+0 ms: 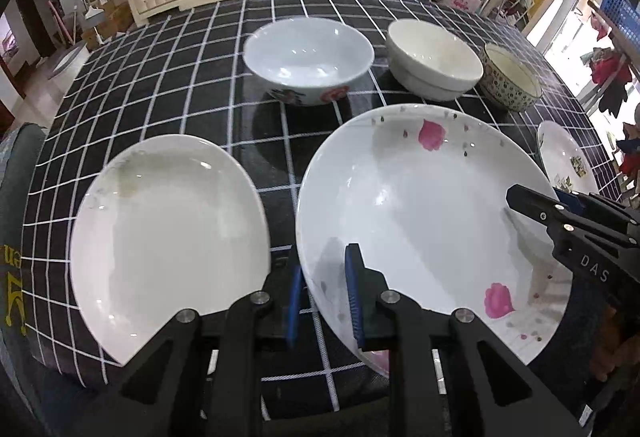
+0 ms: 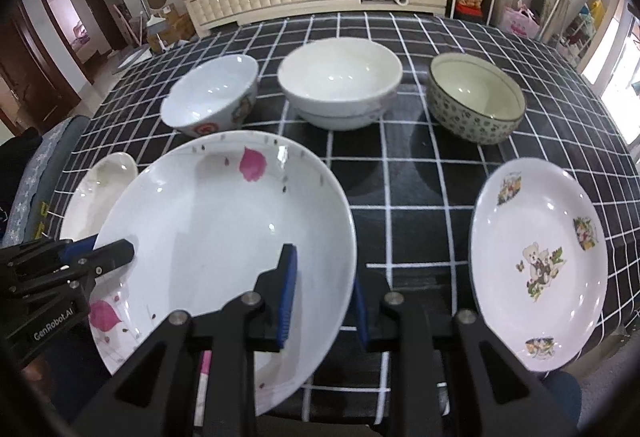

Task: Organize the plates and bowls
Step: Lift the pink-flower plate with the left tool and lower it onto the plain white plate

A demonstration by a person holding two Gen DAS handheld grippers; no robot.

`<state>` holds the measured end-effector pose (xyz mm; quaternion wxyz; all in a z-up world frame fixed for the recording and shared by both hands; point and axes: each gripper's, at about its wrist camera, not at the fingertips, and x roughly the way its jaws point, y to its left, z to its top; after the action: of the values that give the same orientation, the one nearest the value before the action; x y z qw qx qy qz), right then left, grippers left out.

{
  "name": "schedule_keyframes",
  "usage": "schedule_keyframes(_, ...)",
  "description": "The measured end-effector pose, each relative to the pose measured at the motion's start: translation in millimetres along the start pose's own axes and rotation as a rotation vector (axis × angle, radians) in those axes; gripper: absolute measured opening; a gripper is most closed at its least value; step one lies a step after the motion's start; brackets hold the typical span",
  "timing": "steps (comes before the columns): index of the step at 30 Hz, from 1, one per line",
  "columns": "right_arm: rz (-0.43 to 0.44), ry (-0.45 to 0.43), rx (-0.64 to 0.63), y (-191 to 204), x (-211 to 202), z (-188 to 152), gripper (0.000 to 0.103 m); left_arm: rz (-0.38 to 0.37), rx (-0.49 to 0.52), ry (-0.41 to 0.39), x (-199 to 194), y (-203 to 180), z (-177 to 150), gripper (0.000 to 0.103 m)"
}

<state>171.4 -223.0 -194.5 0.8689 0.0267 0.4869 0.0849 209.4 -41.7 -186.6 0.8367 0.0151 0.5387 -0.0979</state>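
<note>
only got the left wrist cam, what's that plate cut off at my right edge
Observer: A white plate with a teddy bear printed in its centre, lying flat on the checked cloth.
Operator: is it touching the one i'm holding
Observer: No, bare cloth shows between it and the flowered plate.
Operator: other hand properly on the rim
Observer: Yes, the right tongs straddle the rim, one pad inside the plate, one outside.
</note>
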Motion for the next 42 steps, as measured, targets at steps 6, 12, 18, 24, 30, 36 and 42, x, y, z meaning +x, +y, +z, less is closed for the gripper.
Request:
schedule_keyframes(6,0.023,-0.016,-0.022,25.2,-2.6,5.4,0.030,0.025,-0.027,-0.033,-19.0,18.8,-4.4,0.018)
schedule_keyframes(12,0.063,-0.009,-0.058,60.7,5.6,8.7,0.030,0.058,-0.078,-0.047,-32.9,51.0,-14.9,0.018)
schedule_keyframes(18,0.096,0.004,-0.108,97.4,16.5,10.1,0.030,0.109,-0.135,-0.039,-42.5,86.0,-29.7,0.018)
schedule_keyframes(24,0.115,0.027,-0.138,126.7,30.2,10.1,0.030,0.135,-0.180,-0.036,-49.3,115.1,-42.7,0.018)
schedule_keyframes(30,0.118,0.026,-0.172,149.3,37.0,13.2,0.030,0.168,-0.193,-0.028,-49.1,134.9,-49.3,0.018)
schedule_keyframes(36,0.138,0.024,-0.234,180.6,38.0,17.3,0.021,-0.005,-0.161,-0.091,-66.6,132.6,-42.7,0.002)
schedule_keyframes(42,0.140,0.061,-0.200,179.1,55.9,21.1,0.013,0.050,-0.088,-0.107,-63.8,114.3,-29.8,0.002)
